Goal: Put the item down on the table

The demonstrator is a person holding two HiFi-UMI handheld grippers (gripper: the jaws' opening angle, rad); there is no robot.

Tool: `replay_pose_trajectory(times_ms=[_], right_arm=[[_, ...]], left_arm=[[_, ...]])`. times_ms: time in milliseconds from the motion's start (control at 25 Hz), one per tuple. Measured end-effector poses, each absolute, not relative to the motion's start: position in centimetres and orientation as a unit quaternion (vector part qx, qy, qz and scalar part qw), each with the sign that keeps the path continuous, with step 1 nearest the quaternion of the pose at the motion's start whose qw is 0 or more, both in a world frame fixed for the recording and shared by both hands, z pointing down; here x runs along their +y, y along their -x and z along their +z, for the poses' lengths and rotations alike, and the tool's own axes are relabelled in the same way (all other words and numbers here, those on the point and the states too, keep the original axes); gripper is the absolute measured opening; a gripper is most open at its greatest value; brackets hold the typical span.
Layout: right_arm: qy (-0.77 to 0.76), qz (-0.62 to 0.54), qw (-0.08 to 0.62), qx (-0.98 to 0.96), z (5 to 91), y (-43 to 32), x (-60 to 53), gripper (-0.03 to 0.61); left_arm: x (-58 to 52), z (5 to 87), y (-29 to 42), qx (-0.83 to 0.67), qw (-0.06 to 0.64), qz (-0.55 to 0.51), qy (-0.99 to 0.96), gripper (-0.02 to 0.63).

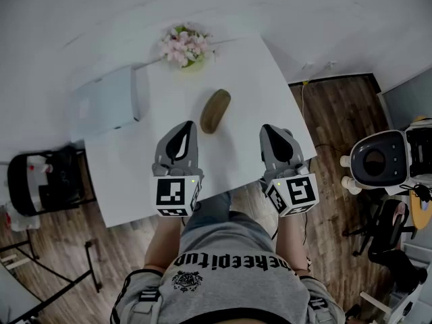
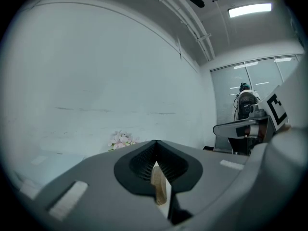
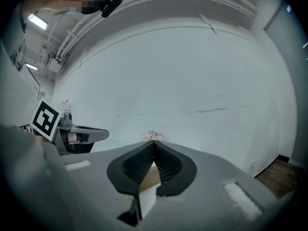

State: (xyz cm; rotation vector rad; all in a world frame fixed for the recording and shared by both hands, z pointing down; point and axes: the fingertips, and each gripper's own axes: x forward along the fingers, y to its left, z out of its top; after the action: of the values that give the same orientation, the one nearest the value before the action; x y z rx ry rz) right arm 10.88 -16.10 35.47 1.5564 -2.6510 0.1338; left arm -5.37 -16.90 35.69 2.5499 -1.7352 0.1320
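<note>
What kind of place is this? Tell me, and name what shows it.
Probably a robotics lab or test room, not a home: a bare white table against a plain white wall, a white robot-like machine on the wooden floor, and glass office partitions in the left gripper view.

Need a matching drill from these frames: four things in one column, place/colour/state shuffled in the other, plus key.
Column 1
1. flowers
2. brown oval item
3. left tool
4. white box

Column 2
A. lying flat mid-table, nothing touching it
B. jaws together, nothing held
C. pink, at the far edge
D. at the left side of the tabletop

Pairs: 1-C, 2-A, 3-B, 4-D
</note>
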Motion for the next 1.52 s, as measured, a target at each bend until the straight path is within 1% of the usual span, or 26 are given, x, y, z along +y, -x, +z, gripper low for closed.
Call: replay_pose_trajectory(times_ms=[320, 600, 1520], right_arm=[[-0.504, 0.026, 0.03, -0.863, 34.3, -10.5, -14.5, 0.0], [-0.51, 0.02, 0.009, -0.86, 33.1, -10.7, -13.4, 0.002], [-0.512, 0.009, 0.013, -0.859, 32.7, -10.2, -10.6, 0.002]], left_arm=[[-15.2, 34.3, 5.6, -0.562, 0.012, 0.026, -0.827, 0.018], [-14.0, 33.5, 6.1, -0.563, 0.006, 0.016, -0.826, 0.018], [-11.1, 32.3, 6.4, -0.563, -0.001, 0.0, -0.827, 0.018]])
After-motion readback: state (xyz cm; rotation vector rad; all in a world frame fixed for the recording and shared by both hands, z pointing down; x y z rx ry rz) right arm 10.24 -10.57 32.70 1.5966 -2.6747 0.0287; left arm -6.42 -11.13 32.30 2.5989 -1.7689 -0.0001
